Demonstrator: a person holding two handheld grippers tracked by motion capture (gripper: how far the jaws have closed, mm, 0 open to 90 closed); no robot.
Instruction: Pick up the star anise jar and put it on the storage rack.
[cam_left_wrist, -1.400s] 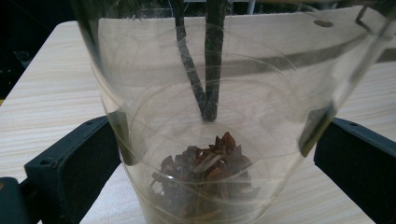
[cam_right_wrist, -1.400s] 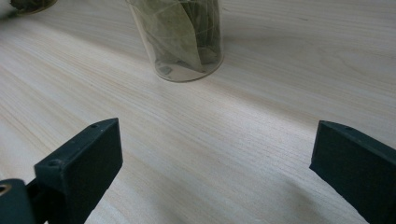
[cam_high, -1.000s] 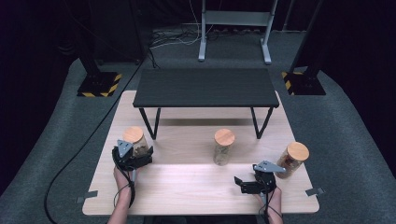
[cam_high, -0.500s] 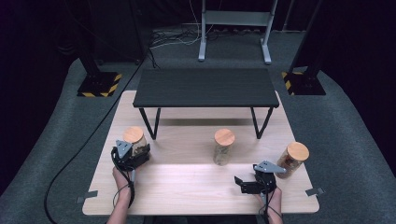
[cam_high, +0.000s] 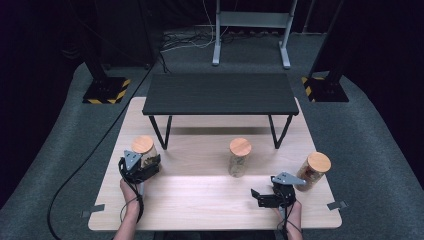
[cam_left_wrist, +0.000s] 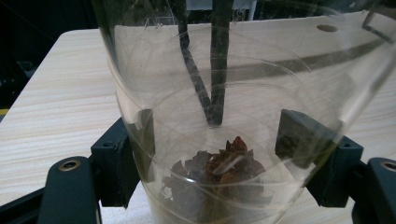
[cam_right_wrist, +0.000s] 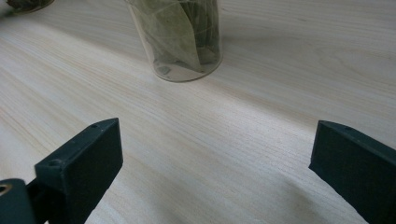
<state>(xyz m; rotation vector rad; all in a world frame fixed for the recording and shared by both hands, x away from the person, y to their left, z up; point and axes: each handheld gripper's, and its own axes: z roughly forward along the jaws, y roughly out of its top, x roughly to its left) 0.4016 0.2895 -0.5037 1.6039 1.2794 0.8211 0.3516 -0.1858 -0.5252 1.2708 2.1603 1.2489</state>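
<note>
We count three clear jars with round wooden lids on the wooden table (cam_high: 200, 210): one near its left edge (cam_high: 144, 151), one about midway along (cam_high: 239, 156) and one near its right edge (cam_high: 313, 170). We see two black grippers, the left gripper (cam_high: 148, 168) at the left jar and the right gripper (cam_high: 260, 196) toward the near right corner, and one small black table (cam_high: 220, 94) standing on the far half of the wooden one. Beyond the far edge, on the floor, we count two black bases with yellow-striped corners, one to the left (cam_high: 106, 90) and one to the right (cam_high: 325, 89).
</note>
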